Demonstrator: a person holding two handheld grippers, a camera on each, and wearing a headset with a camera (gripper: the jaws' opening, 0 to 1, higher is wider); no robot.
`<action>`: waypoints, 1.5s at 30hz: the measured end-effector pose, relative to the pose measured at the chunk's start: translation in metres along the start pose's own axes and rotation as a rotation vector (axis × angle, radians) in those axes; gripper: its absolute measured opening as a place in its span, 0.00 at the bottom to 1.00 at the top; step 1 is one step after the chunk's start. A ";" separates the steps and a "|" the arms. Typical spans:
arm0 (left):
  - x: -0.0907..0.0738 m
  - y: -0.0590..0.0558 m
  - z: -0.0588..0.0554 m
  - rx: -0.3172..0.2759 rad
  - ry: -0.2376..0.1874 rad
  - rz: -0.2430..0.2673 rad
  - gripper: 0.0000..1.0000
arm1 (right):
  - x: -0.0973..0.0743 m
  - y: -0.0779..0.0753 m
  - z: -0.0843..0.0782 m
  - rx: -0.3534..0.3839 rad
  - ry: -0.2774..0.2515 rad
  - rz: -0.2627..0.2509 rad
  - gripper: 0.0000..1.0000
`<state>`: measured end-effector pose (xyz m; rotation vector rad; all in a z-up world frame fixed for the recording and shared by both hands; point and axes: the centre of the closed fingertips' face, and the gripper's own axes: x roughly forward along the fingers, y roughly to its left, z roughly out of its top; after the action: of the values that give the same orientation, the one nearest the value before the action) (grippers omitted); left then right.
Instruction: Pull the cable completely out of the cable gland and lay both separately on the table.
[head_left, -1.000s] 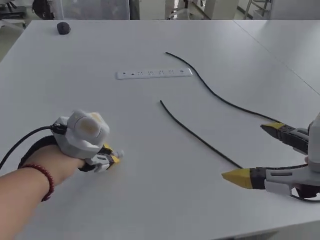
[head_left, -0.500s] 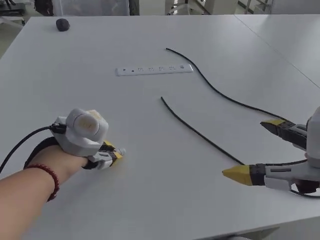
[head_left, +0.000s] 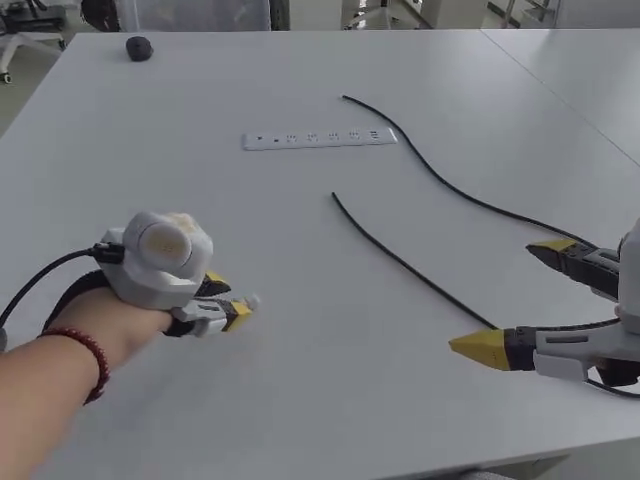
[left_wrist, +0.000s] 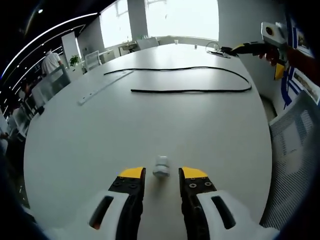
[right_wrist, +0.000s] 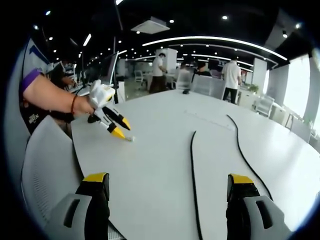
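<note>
Little has moved over the last second: my head turned, so the whole scene slid a bit sideways, while cable and gland lie where they lay.

Nearest to me, my left claw (left_wrist: 162, 173) rests low on the white table (head_left: 300, 390). Its yellow-tipped jaws stand slightly apart and pinch nothing. The cable gland (left_wrist: 161, 166), a small pale piece, sits on the table just ahead of the gap between those tips. From the fisheye I cannot be sure whether a tip touches it.

Well to the right of the gland, my right claw (right_wrist: 169, 178) hovers over the table with its jaws spread wide, empty as well.

The black cable (head_left: 410, 268) lies fully out of the gland and well apart from it, on the right claw's side. It forms a long hairpin. One free end points back toward the middle of the table, beyond the gland. The run then goes off to a bend near my right claw, and the second leg curves away to an end farther off.

Farther from the gland, past the cable's nearer end, a white power strip (head_left: 320, 138) lies flat, just beside the cable's far end. Beyond that, at the table's far edge, sits a small dark round object (head_left: 139, 47).
</note>
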<state>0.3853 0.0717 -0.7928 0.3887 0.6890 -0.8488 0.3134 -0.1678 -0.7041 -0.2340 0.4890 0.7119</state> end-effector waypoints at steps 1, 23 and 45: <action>-0.005 -0.001 0.003 0.008 -0.015 0.008 0.32 | 0.000 0.000 0.000 0.003 0.000 0.002 0.99; -0.143 -0.038 0.034 -0.189 -0.439 0.091 0.98 | -0.001 0.009 0.002 0.018 -0.025 0.020 0.99; -0.183 -0.046 -0.007 -0.298 -0.446 0.220 0.98 | -0.011 0.036 0.009 0.012 -0.062 0.035 0.99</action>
<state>0.2610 0.1485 -0.6732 0.0003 0.3402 -0.5837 0.2856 -0.1438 -0.6922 -0.1917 0.4395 0.7482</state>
